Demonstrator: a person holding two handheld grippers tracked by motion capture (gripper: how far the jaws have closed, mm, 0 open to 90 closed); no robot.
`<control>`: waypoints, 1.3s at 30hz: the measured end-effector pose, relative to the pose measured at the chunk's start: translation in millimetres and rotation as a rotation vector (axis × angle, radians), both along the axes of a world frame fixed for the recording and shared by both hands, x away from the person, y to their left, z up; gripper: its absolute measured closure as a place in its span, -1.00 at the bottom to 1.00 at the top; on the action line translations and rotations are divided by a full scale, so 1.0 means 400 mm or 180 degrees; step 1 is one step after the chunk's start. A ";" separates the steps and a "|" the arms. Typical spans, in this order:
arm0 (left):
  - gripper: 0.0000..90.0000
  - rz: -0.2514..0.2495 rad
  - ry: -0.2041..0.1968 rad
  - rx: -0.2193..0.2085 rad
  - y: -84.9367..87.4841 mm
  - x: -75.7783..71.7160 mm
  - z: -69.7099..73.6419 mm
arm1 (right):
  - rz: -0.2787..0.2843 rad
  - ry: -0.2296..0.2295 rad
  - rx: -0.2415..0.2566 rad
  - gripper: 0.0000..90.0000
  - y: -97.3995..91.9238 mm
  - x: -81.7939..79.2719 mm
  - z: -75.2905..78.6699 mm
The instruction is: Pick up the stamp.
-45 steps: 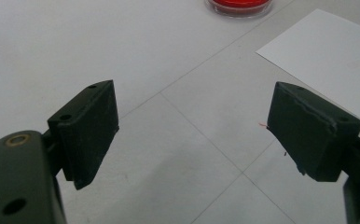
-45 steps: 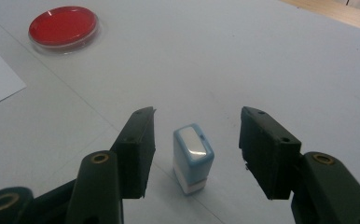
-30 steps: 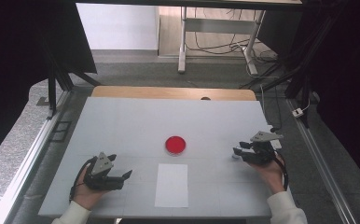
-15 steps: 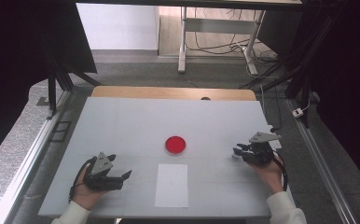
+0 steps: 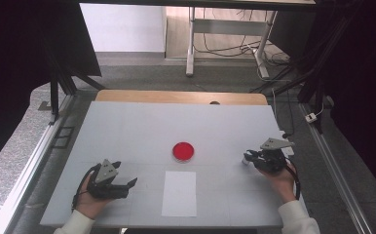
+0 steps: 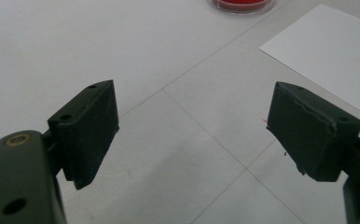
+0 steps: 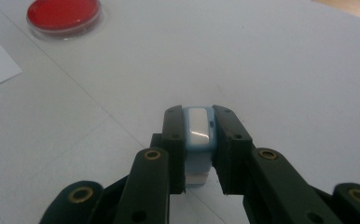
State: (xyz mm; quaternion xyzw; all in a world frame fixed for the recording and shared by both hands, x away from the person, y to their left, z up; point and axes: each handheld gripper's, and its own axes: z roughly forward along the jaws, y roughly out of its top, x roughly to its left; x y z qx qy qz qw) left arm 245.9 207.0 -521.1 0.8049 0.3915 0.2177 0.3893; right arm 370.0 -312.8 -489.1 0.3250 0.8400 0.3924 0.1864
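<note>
The right gripper (image 7: 199, 140) is clamping a small pale-blue block with a white top (image 7: 198, 135), its jaws having just been closing onto it until the pads are pressing both narrow sides; in the high view the same gripper (image 5: 252, 158) is sitting low at the right side of the white table (image 5: 127, 126). The block is riding near the fingertips rather than deep between the pads, so it is likely risking a twist or a slip out forward if the hand is lifting or swinging quickly. The left gripper (image 6: 192, 126) is resting with its jaws standing wide and nothing between them, near the white sheet of paper (image 5: 179, 193). Beyond lies the red dish (image 5: 183, 151); a careless sweep toward it is risking a knock.
</note>
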 end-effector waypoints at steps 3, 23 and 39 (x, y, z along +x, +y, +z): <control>-0.63 0.0002 0.0000 0.0002 0.001 0.000 0.000 | -0.0008 -0.0062 0.0019 0.66 -0.002 -0.005 0.009; -0.63 0.0010 -0.0016 0.0003 0.002 0.000 0.001 | -0.0134 -0.0139 0.0361 0.67 -0.016 -0.018 0.038; -0.63 0.0021 -0.0018 -0.0004 0.002 0.001 0.000 | -0.0064 -0.0266 0.0556 0.67 0.009 -0.040 0.077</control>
